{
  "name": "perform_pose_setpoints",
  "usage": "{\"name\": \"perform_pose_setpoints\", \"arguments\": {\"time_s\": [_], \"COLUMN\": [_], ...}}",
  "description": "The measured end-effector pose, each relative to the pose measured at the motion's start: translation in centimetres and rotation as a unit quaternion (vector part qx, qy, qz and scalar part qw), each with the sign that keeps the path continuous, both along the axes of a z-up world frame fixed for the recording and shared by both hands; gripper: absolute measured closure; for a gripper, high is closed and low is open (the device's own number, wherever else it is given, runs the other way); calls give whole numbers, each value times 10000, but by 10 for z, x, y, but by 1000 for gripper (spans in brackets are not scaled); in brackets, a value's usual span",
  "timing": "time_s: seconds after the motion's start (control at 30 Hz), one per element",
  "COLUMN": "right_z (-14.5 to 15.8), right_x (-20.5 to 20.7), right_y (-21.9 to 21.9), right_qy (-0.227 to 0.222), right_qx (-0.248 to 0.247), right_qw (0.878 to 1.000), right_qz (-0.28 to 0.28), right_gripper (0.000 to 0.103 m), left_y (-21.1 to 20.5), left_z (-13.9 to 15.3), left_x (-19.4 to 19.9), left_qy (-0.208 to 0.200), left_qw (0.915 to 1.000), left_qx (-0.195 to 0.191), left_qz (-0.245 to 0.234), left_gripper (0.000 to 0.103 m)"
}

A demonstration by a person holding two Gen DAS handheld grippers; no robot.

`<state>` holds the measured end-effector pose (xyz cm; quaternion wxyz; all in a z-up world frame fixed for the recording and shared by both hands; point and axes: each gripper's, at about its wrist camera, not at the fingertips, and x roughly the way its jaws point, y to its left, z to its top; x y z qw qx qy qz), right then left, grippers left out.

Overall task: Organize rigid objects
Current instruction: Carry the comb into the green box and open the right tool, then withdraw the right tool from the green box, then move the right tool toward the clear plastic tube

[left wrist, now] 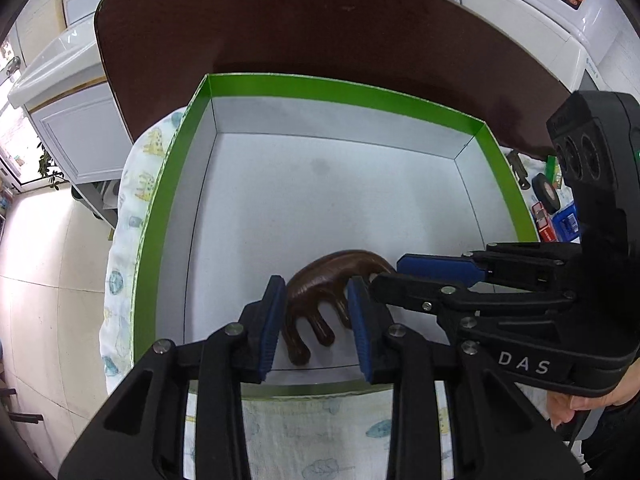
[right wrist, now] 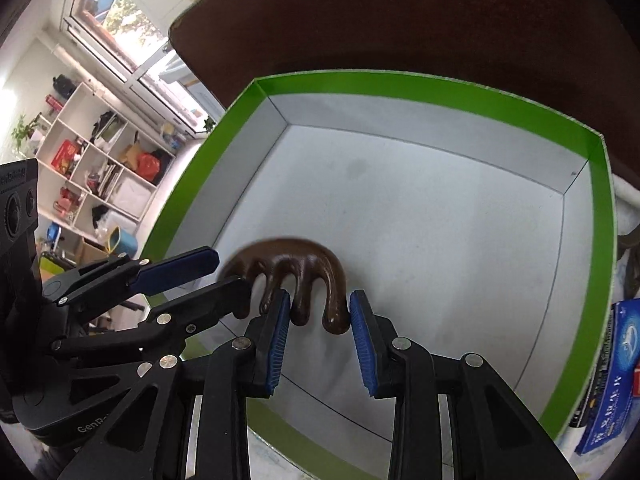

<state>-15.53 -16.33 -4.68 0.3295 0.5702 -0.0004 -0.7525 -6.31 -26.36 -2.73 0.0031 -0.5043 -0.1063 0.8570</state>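
Inside the green-rimmed box point(left wrist: 176, 184), near its 6 o'clock wall, lay the brown pronged wooden massager point(right wrist: 296, 276): stiff, glossy, likely light and slippery. Left gripper point(left wrist: 316, 320) and right gripper point(right wrist: 320, 320) each stood part-open astride its prongs, pads seemingly touching; the arched back looked the surer hold.

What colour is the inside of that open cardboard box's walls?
White-grey inside, with a bright green band along the top rim of the open cardboard box; clearest in the right wrist view.

white shelf unit point(right wrist: 100, 160), washing machine point(left wrist: 560, 12), window point(right wrist: 116, 12)
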Motion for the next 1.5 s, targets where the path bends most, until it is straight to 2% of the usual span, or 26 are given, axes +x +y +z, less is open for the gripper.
{"name": "perform_pose_setpoints", "arguments": {"time_s": [0.07,0.2,0.3,0.37,0.47,0.5,0.53,0.6,0.63,0.67,0.77,0.9,1.0,1.07,1.17,1.3,1.4,1.5], "right_z": [-7,-7,9,27,60,71,81,97,102,105,99,55,29,20,11,2,-4,-10], "right_x": [2,9,14,15,16,18,20,25,25,28,31,33,35,33,28,25,24,25], "right_y": [-7,-10,4,19,56,71,88,129,150,173,245,333,371,380,377,376,377,375], "right_qy": [-150,-95,34,256,530,637,749,974,1074,1180,1271,766,535,456,458,329,255,174], "right_qx": [53,116,-10,-58,-201,-216,-212,-156,-95,-5,388,860,743,598,631,525,237,144], "right_qw": [9998,9998,10000,9997,9982,9974,9964,9936,9921,9900,9835,9751,9723,9738,9754,9767,9779,9791], "right_qz": [70,128,62,-19,-195,-264,-347,-547,-647,-772,-1229,-1894,-2153,-2146,-2063,-2056,-2062,-2023], "right_gripper": [78,78,78,78,78,77,73,57,44,39,39,39,39,39,39,39,39,47], "left_y": [-2,-1,8,22,58,72,90,126,143,162,222,295,337,354,367,382,388,383], "left_z": [-4,2,21,39,69,77,85,93,93,91,74,36,10,-4,-20,-25,-33,-41], "left_x": [1,6,7,7,10,10,11,15,15,16,21,32,40,43,40,37,32,31], "left_qy": [-63,-8,198,456,861,958,1041,1127,1107,1061,793,268,29,-135,-324,-419,-531,-667], "left_qw": [9999,9998,9992,9984,9962,9953,9942,9922,9916,9911,9893,9839,9821,9813,9804,9782,9780,9787], "left_qx": [-83,-119,-216,-202,-110,-133,-170,-169,-139,-112,-63,92,-243,-346,-534,-398,-602,-708], "left_qz": [57,184,279,258,40,-76,-197,-510,-658,-803,-1225,-1765,-1867,-1890,-1869,-1994,-1927,-1806], "left_gripper": [74,71,67,52,37,35,32,32,32,32,32,32,32,32,32,32,32,32]}}
